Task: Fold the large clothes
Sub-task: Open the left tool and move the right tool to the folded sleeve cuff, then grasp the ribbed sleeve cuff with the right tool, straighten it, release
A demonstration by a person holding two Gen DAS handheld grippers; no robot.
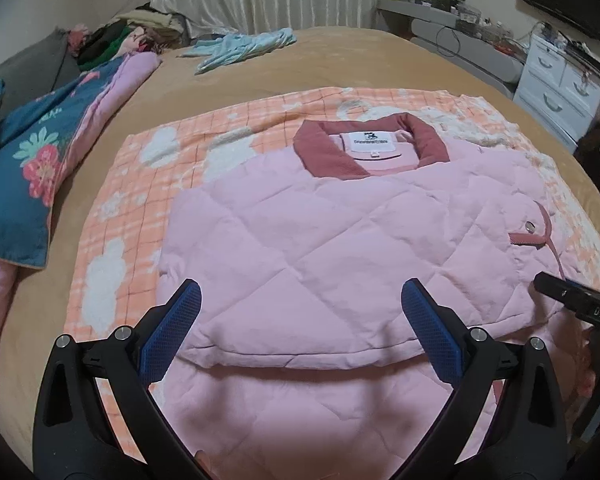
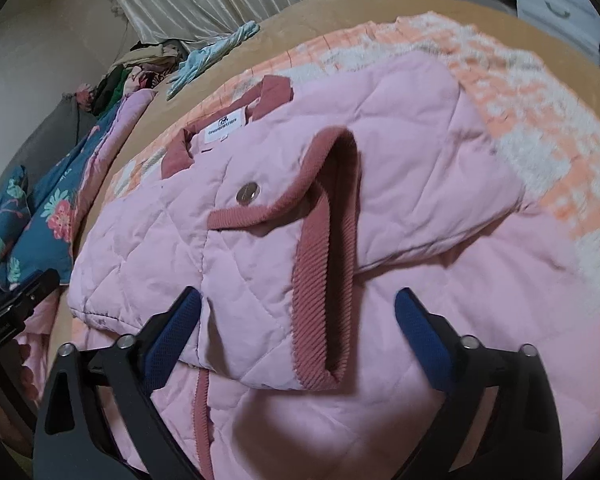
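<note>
A pink quilted jacket [image 1: 320,240] with a dark pink ribbed collar [image 1: 374,140] lies on an orange and white checked blanket [image 1: 140,192] on the bed, its lower part folded up over the body. My left gripper [image 1: 300,300] is open and empty just above the folded edge. The right gripper's tip [image 1: 572,296] shows at the jacket's right side. In the right wrist view the jacket [image 2: 400,152] shows a folded sleeve with a ribbed cuff [image 2: 324,248] and a snap button [image 2: 247,193]. My right gripper [image 2: 296,304] is open and empty over the cuff.
The bed has a tan cover [image 1: 300,60]. A blue floral quilt [image 1: 32,168] lies at its left, a light blue garment [image 1: 240,48] and a pile of clothes [image 1: 140,32] at the far side. A white drawer unit [image 1: 560,84] stands at the right.
</note>
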